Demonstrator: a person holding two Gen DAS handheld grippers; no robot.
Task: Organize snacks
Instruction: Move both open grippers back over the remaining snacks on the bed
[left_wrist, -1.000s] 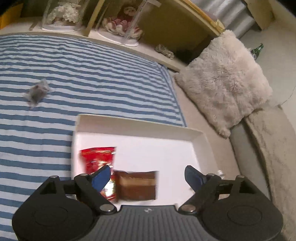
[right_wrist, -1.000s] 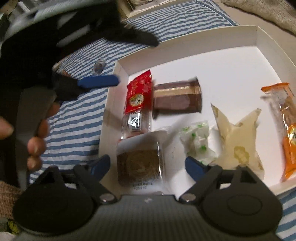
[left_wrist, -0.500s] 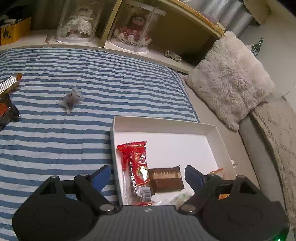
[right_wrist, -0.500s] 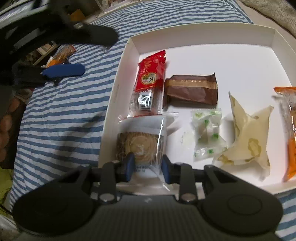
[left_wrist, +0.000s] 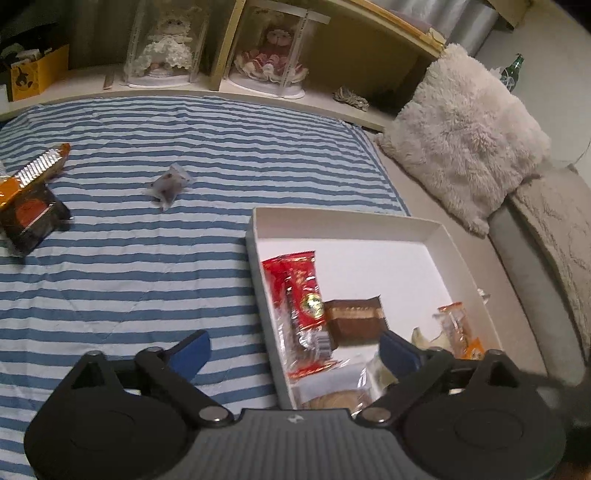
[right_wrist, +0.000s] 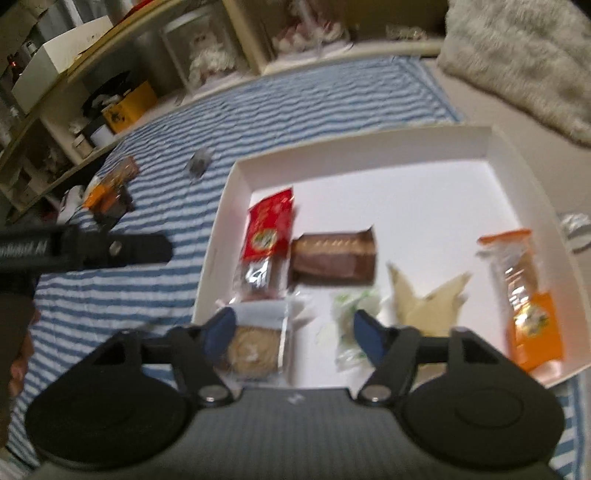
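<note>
A white box (left_wrist: 343, 225) lies on the striped bedspread with several snacks in it: a red packet (right_wrist: 269, 225), a brown bar (right_wrist: 332, 253), a round cookie in clear wrap (right_wrist: 255, 349), a green-and-white candy (right_wrist: 349, 325), a cream wrapper (right_wrist: 424, 299) and an orange packet (right_wrist: 528, 299). My right gripper (right_wrist: 295, 332) hovers open over the box's near edge, its left finger beside the cookie. My left gripper (left_wrist: 293, 352) is open above the box's left wall (left_wrist: 258, 280), holding nothing. On the bedspread lie a small grey candy (left_wrist: 168, 184) and an orange-and-dark packet (left_wrist: 27, 206).
A fluffy cushion (left_wrist: 461, 133) lies right of the bedspread. Behind it runs a shelf with two dolls in clear cases (left_wrist: 166, 44). A green bottle (left_wrist: 511, 70) stands far right. The left gripper's black body (right_wrist: 85, 249) and a hand (right_wrist: 20, 363) show at the right view's left edge.
My right gripper, narrowed over the cookie packet half a second ago, is now open and drawn back; the cookie lies in the box. My left gripper has moved back and left.
</note>
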